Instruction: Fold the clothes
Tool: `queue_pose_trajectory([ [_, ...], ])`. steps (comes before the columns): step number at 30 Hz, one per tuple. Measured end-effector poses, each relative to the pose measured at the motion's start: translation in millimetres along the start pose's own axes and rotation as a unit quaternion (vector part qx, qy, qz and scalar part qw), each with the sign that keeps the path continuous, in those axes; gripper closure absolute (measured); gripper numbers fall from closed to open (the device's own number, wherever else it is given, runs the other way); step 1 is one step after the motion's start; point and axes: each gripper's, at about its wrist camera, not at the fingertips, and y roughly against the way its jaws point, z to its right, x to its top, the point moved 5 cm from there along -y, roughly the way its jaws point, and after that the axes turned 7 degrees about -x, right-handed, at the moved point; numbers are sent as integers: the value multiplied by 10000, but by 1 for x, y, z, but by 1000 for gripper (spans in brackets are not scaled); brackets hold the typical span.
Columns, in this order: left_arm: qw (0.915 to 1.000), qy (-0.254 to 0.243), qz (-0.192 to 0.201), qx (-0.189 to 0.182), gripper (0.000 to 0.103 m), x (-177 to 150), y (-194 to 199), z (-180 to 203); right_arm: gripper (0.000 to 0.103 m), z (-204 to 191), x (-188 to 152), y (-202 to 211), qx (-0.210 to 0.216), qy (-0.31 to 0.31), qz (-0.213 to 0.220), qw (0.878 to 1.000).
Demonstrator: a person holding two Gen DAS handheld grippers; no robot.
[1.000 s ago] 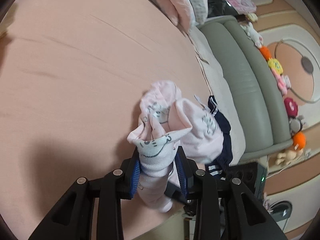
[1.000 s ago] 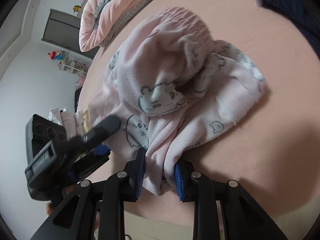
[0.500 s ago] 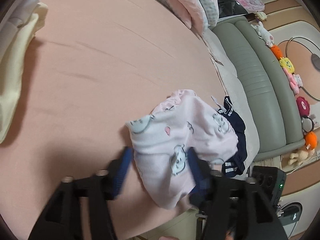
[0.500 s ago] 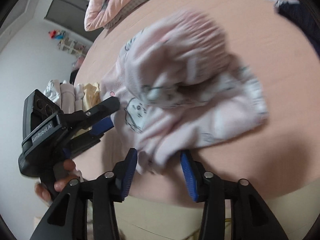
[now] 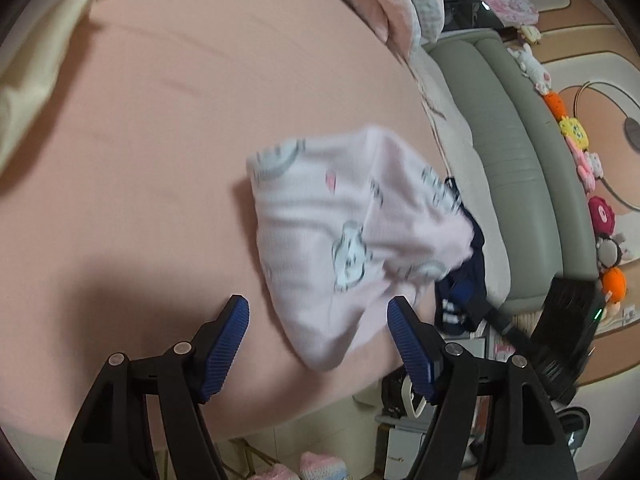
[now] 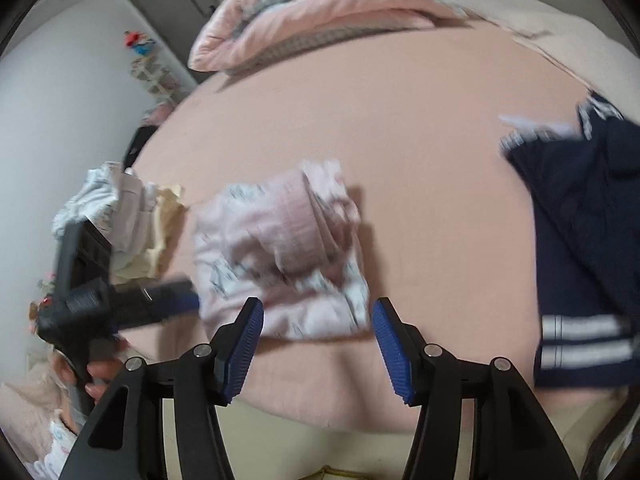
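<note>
A pale pink garment [image 5: 348, 236] printed with small animals lies in a loose bundle on the pink bed sheet [image 5: 160, 140]. My left gripper [image 5: 318, 314] stands just before it. Its jaws are opening, the bundle's near end hangs between them, and the blue pads do not touch it. In the right wrist view the same garment [image 6: 280, 252] sits just beyond my right gripper [image 6: 316, 316]. Those jaws are opening too, with nothing pressed between the pads. At the left of that view a hand [image 6: 100, 372] holds the left gripper, whose fingers [image 6: 168, 300] reach the garment's edge.
A navy garment [image 6: 592, 240] with white stripes lies on the right of the bed, also behind the pink one [image 5: 464, 280]. Folded clothes [image 6: 120, 220] are stacked at the left. A pink quilt [image 6: 320, 12] lies at the far end. A grey-green padded frame [image 5: 520, 160] borders the bed.
Both grippers were shut on the pink garment a second ago and have let go. The garment has dropped onto the sheet. The right gripper has risen and rolled.
</note>
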Motion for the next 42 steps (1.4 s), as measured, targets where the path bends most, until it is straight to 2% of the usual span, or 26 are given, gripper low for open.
queue_pose_trajectory([
  [3, 9999, 149, 33, -64, 33, -4, -5, -2, 40, -5, 17, 0, 146, 150, 92, 9997],
  [6, 9991, 246, 6, -331, 33, -4, -10, 1, 39, -11, 30, -7, 392, 305, 79, 9987],
  [11, 9992, 141, 60, -376, 34, -7, -15, 3, 39, 0, 40, -29, 825, -80, -293, 9961],
  [12, 9991, 137, 118, -388, 35, -8, -14, 3, 39, 2, 41, -34, 926, -168, -346, 9950],
  [14, 9990, 186, 171, -356, 52, -9, -12, 1, 39, 4, 43, -42, 1029, -243, -416, 9935],
  [16, 9990, 321, 164, -253, 72, -8, -10, -6, 40, 2, 44, -48, 1005, -190, -445, 9938],
  [20, 9976, 551, 262, -339, 78, -8, -2, -17, 64, -5, 43, -58, 870, 18, -473, 9951],
  [23, 9988, 357, 275, -176, 79, -7, 2, -15, 76, -17, 40, -53, 609, 458, -250, 9968],
  [27, 9998, 116, 167, 6, 79, 1, 9, -7, 78, -24, 44, -42, 289, 744, 3, 9968],
  [30, 9997, 90, 194, -80, 80, 9, 25, -10, 79, -28, 51, -32, 32, 977, 206, 9950],
  [35, 9993, -62, 327, 186, 81, 22, 52, -17, 79, -27, 61, -27, -198, 1173, 276, 9925],
  [40, 9940, -8, 612, 912, 82, 36, 69, -34, 79, -12, 59, -43, -266, 846, -62, 9960],
  [42, 9924, -154, 765, 947, 82, 28, 81, -38, 79, -4, 55, -51, -235, 627, -253, 9974],
])
